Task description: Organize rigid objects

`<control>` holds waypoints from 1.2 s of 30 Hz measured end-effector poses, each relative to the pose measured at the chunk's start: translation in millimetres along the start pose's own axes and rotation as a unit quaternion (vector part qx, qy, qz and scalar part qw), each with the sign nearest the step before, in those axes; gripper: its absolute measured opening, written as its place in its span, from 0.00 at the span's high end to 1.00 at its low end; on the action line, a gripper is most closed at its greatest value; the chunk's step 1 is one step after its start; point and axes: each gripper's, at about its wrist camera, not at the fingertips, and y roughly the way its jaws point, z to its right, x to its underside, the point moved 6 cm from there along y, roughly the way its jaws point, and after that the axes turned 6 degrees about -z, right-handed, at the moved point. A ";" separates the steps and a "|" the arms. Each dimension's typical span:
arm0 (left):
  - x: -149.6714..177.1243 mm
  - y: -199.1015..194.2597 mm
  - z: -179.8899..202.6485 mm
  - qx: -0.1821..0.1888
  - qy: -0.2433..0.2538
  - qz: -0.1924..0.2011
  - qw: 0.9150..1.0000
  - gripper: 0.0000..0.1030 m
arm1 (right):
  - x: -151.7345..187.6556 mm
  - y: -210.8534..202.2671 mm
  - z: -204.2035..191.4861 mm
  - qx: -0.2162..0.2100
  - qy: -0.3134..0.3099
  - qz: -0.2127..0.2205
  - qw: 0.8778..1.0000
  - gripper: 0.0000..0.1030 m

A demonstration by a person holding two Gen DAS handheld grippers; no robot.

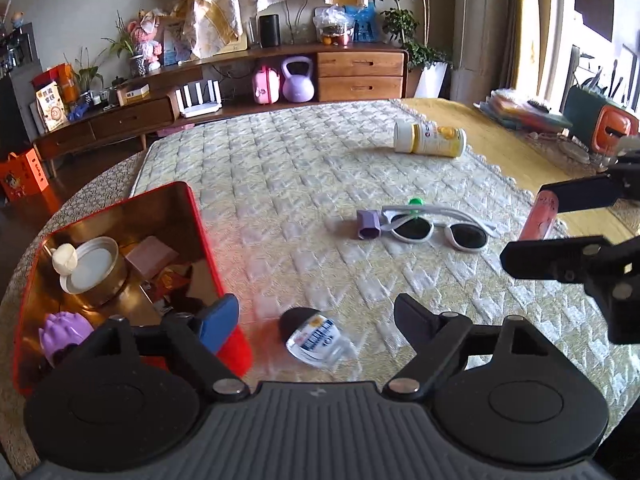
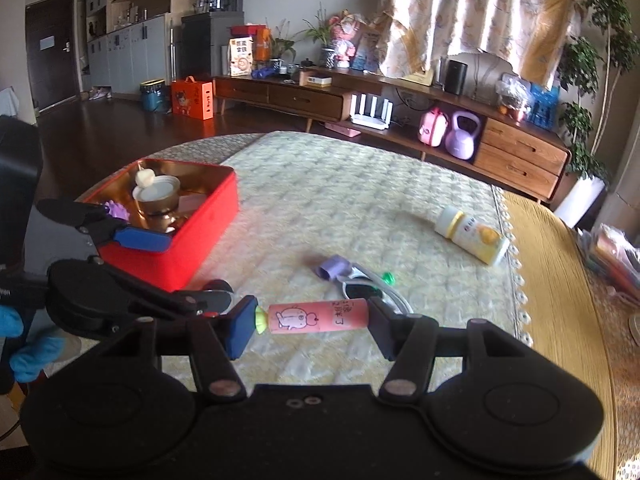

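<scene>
My left gripper stands open low over the quilted mat, and a small clear bottle with a black cap lies on the mat between its fingers, untouched. Just to its left is the red tin box, which holds a round tin, a purple toy and other small items. My right gripper is shut end to end on a pink tube with a green cap, held above the mat. White sunglasses, a small purple piece and a yellow-white bottle on its side lie farther out.
The quilted mat covers a round table with yellow cloth at its right edge. A hand in a blue glove holds the left gripper. A wooden sideboard with a purple kettlebell stands beyond the table.
</scene>
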 end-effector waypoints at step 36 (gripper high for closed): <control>15.2 47.2 3.5 -0.112 -0.159 -0.019 0.981 0.60 | 38.3 11.6 32.5 -0.015 0.037 -0.014 0.999 0.43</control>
